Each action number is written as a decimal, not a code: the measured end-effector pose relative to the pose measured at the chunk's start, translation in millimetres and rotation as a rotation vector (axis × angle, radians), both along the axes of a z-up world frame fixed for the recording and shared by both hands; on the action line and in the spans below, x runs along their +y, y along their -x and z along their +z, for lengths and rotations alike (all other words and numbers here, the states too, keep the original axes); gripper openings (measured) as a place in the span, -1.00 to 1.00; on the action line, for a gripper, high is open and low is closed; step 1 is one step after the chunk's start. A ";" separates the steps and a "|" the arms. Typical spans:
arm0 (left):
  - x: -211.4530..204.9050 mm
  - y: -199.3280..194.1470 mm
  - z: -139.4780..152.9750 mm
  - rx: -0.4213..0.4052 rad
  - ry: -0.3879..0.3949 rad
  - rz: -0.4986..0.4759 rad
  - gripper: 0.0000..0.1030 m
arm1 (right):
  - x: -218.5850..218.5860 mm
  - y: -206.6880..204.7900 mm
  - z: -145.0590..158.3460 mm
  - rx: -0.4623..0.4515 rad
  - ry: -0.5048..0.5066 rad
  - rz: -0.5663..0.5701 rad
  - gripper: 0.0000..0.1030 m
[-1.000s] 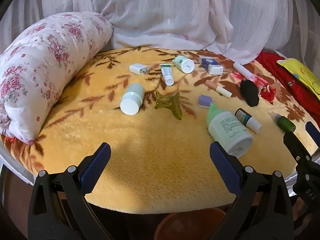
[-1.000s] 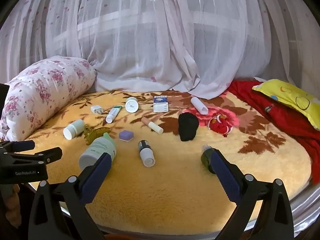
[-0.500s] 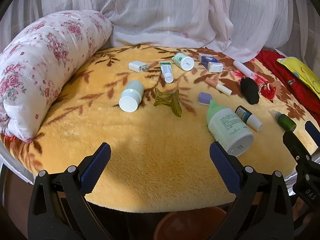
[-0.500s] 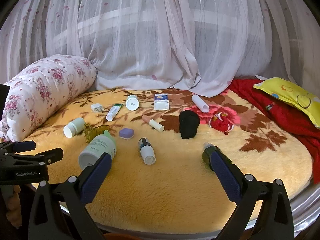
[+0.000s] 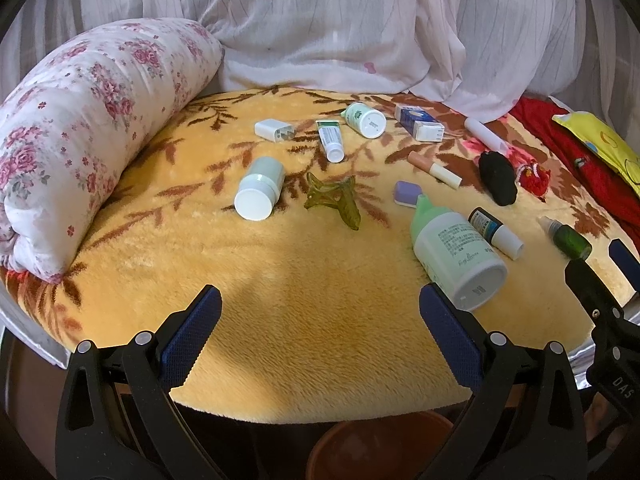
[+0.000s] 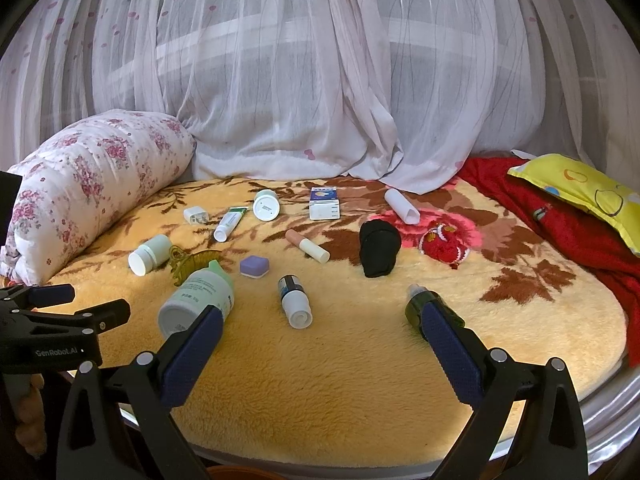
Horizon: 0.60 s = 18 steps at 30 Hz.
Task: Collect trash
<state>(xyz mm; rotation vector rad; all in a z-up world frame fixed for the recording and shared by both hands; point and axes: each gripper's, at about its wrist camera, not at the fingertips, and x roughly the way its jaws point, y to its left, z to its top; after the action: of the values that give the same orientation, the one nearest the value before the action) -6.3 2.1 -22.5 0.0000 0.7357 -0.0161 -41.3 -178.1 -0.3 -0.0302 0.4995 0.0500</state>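
Observation:
Several small items lie scattered on a round yellow plush bed. A large pale green bottle lies by my left gripper's right finger; it also shows in the right wrist view. A white-capped jar, a green hair claw, a small dark dropper bottle and a dark green bottle lie near. My left gripper is open and empty over the bed's front edge. My right gripper is open and empty; its right finger hides part of the green bottle.
A flowered bolster lines the left side. White curtains hang behind. A red cloth and a yellow pillow lie at the right. A brown bin rim sits below the bed's front edge. Farther back lie a tube, a blue-white box and a black sock.
Both grippers have moved slightly forward toward the bed, so the items sit a little lower and nearer in view. Both stay open. No item has moved.

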 end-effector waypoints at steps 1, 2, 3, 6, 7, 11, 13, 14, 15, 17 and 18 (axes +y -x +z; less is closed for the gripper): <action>0.2 1.3 -1.4 0.000 0.000 0.000 0.87 | -0.4 -0.2 0.3 0.000 -0.001 0.001 0.90; -1.8 -3.6 5.3 0.001 -0.001 0.002 0.87 | -0.3 -0.2 0.2 0.000 0.000 0.000 0.90; -1.7 -3.7 5.4 0.001 -0.001 0.003 0.87 | -0.5 -0.3 0.5 0.000 -0.001 0.000 0.90; -1.3 -1.5 0.9 0.003 0.001 0.003 0.87 | -0.8 -0.8 0.7 0.001 -0.001 0.000 0.90; -1.2 -0.5 -0.7 0.003 0.001 0.003 0.87 | -0.8 -0.9 0.6 0.003 -0.001 0.000 0.90; -3.8 -2.2 1.7 0.004 -0.002 0.003 0.87 | 0.1 -0.2 -0.2 0.004 -0.001 0.001 0.90; -3.8 -2.3 1.6 0.004 -0.002 0.002 0.87 | 0.2 -0.1 -0.3 0.003 -0.001 0.000 0.90; -4.0 -1.9 0.9 0.004 -0.001 0.002 0.87 | 0.1 -0.2 -0.2 0.004 -0.002 0.001 0.90; -4.1 -1.7 0.5 0.004 -0.002 0.004 0.87 | 0.2 0.0 -0.6 0.004 -0.002 0.001 0.90; -3.9 -2.7 1.8 0.005 -0.002 0.003 0.87 | 0.2 0.0 -0.3 0.005 -0.002 0.001 0.90; -4.1 -2.1 0.8 0.005 -0.002 0.003 0.87 | 0.2 0.1 -0.4 0.004 -0.002 0.001 0.90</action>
<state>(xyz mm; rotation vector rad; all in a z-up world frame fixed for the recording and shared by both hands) -4.1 -2.0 -21.7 0.0006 0.7409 -0.0121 -41.3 -177.8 -0.7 -0.0280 0.5033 0.0512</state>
